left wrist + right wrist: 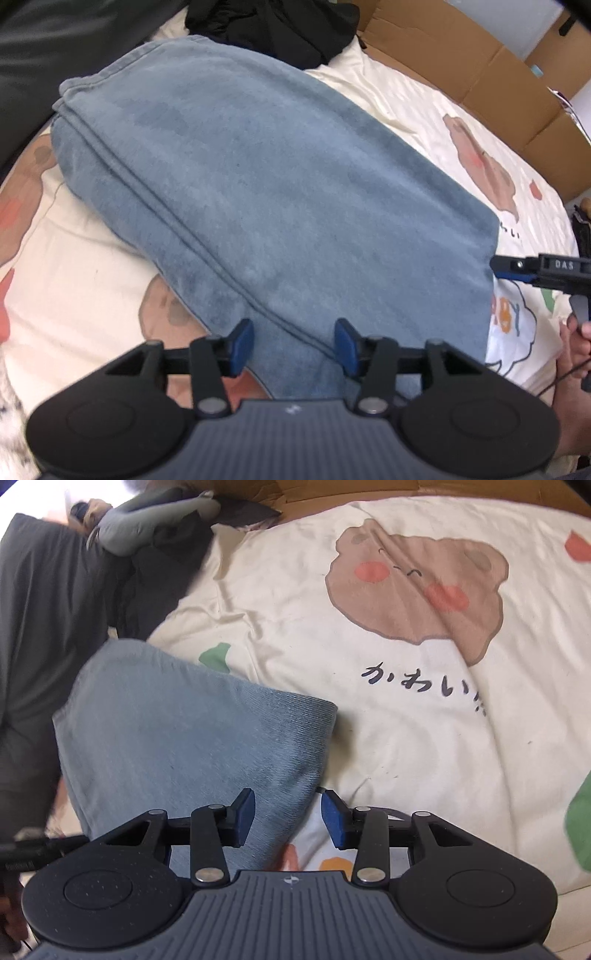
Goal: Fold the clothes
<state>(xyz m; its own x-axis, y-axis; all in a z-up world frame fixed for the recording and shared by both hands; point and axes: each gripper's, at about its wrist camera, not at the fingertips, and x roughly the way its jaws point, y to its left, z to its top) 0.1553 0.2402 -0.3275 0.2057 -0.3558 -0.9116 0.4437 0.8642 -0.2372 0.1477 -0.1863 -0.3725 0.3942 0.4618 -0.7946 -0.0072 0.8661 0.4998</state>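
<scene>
Cream bedsheet (pixel 74 266) with brown bear prints; on it a blue-grey denim garment (pixel 266 192) folded into a thick oblong, double seam running along its length. Left gripper (pixel 294 343) partly open, near edge of garment between the blue pads, not pinched. Right gripper (pixel 288 819) partly open at garment's corner, gripping nothing. Right gripper's side reads "DAS"; sheet has Japanese lettering (pixel 424 683).

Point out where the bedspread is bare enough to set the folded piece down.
Free: cream cartoon-print bedspread right of the folded blue denim garment, around the brown bear print. Crowded: far edge, under the black clothes pile; the cardboard box wall borders the right side.
</scene>
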